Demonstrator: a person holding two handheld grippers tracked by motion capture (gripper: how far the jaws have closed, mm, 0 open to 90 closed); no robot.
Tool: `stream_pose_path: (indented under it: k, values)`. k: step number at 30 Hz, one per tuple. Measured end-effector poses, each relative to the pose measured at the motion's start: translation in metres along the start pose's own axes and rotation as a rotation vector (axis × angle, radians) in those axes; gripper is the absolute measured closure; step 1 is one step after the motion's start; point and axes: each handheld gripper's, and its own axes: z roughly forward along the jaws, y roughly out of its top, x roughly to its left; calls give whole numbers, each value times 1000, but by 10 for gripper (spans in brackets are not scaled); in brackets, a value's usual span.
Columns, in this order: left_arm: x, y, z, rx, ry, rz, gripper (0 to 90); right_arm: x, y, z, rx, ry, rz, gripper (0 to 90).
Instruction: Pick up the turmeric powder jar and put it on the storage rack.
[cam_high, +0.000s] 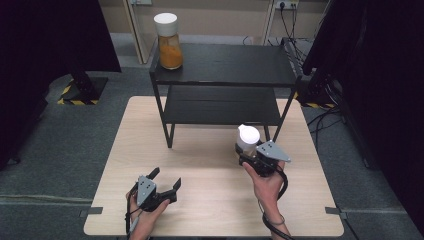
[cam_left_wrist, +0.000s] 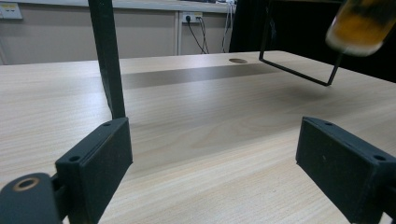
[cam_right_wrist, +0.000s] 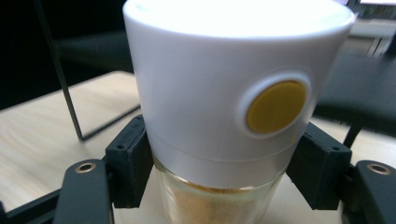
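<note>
Glass spice jar with white cap and yellow button (cam_right_wrist: 233, 93) at centre frame, clamped between the right gripper (cam_high: 260, 161) pads just under the cap, lifted off the light wooden table (cam_high: 210, 165), lower right of the high view, left gripper (cam_high: 159, 186) spread apart and empty at lower left, black two-tier metal shelf (cam_high: 225, 67) behind.

No readable text or labels, as far as the views show.

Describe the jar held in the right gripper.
The jar is clear glass with a tall white plastic cap bearing a round yellow button on its side. It holds orange-brown powder. It stands upright, lifted off the table in front of the black rack, with the right gripper jaws clamped on it just below the cap.
</note>
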Motion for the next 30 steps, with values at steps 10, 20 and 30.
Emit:
stream_pose_path:
  k: [10,20,30]
  values:
    - [-1,0,0,-1,4,-3,102,-6,49,-30,-68,-20,-18,308]
    - [0,0,0,2,5,-6,103,-9,101,-50,-124,-43,-38,308]
    - [0,0,0,1,6,-11,103,-13,146,-59,-167,-54,-23,308]
